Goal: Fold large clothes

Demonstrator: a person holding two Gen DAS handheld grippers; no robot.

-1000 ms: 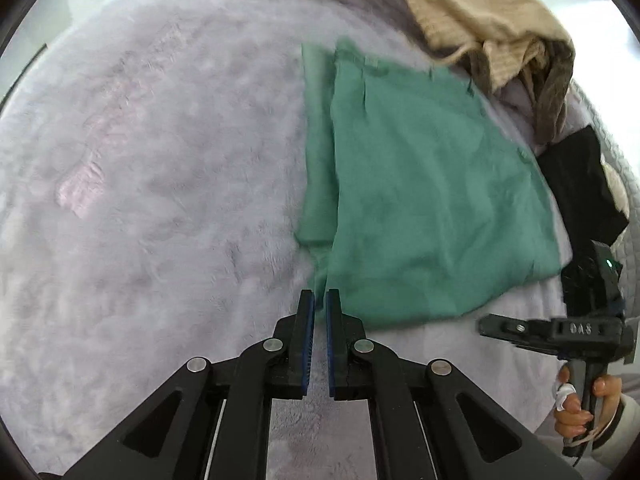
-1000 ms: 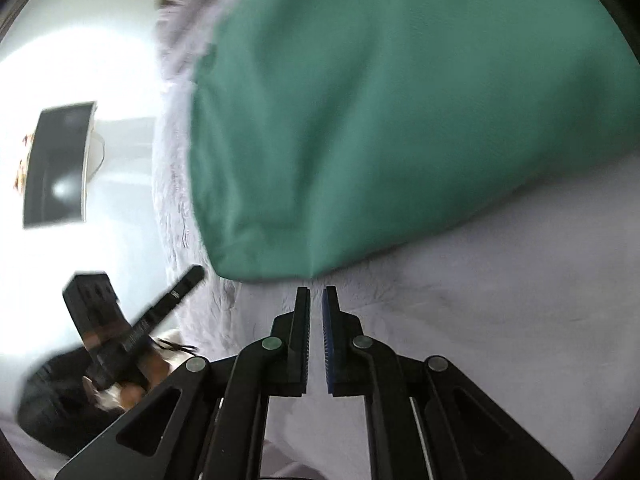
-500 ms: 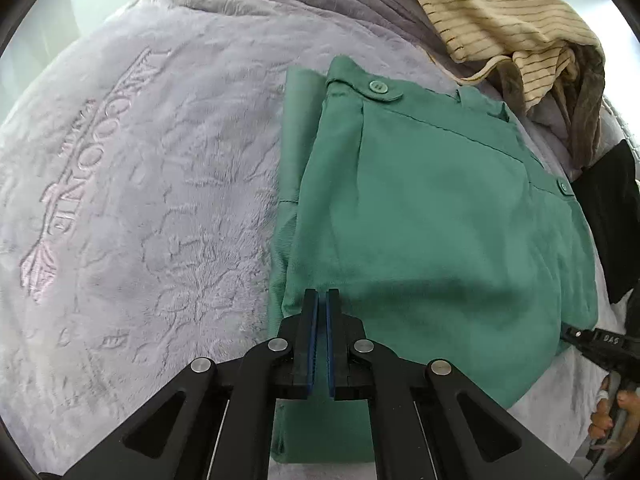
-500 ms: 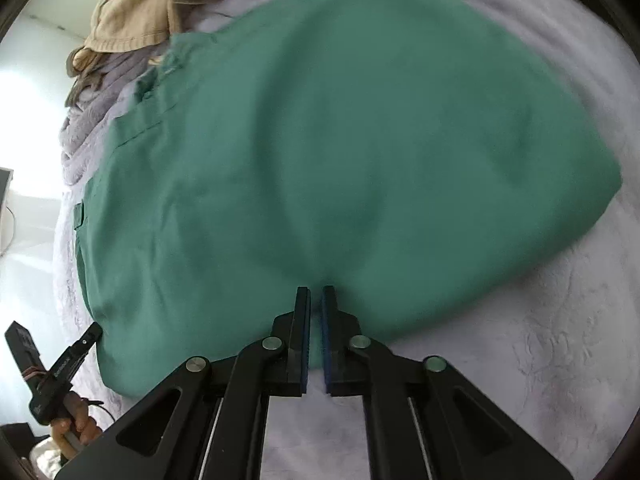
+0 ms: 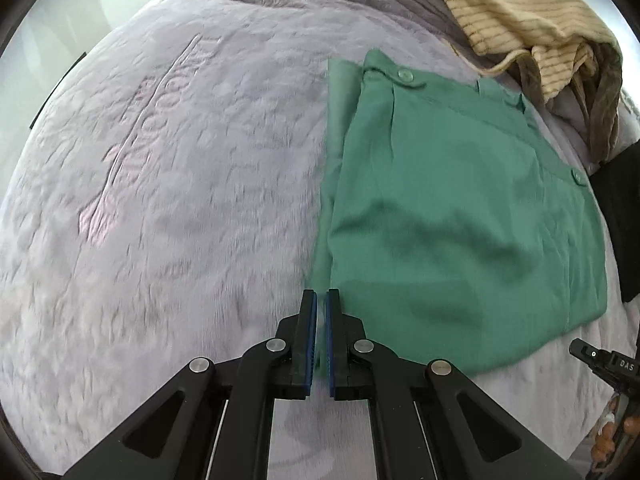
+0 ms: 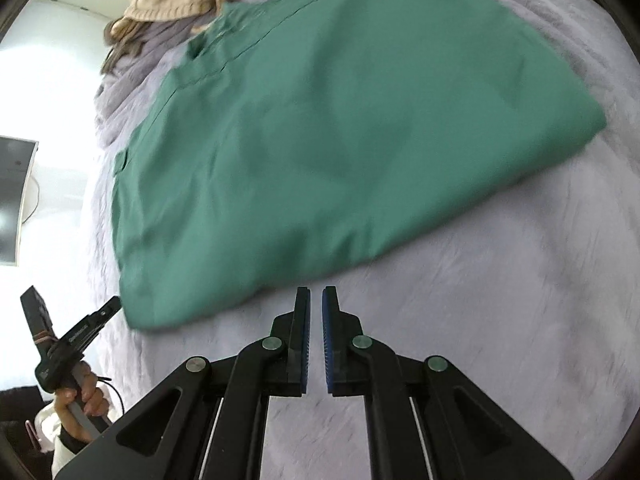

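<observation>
Green trousers [image 5: 460,200] lie folded flat on a grey plush blanket [image 5: 180,200], waistband and buttons at the far end. My left gripper [image 5: 321,292] hangs shut over their near left corner; a sliver of green shows through the slit, and I see no cloth pinched. From the right wrist view the trousers [image 6: 340,140] fill the upper half. My right gripper [image 6: 316,288] hovers over bare blanket just in front of their near edge, its jaws opening by a narrow slit with nothing between them. Each gripper also shows in the other's view: left gripper [image 6: 114,303], right gripper [image 5: 576,348].
A heap of beige striped and brown clothes [image 5: 520,12] lies behind the trousers, and a black garment [image 5: 624,220] sits at their right. A dark screen [image 6: 12,200] stands beyond the bed's edge. Hands [image 6: 80,396] hold the gripper handles.
The left gripper slid from above the trousers to their near left corner. The right gripper drew back from over the trousers' near edge onto bare blanket. The trousers lie still.
</observation>
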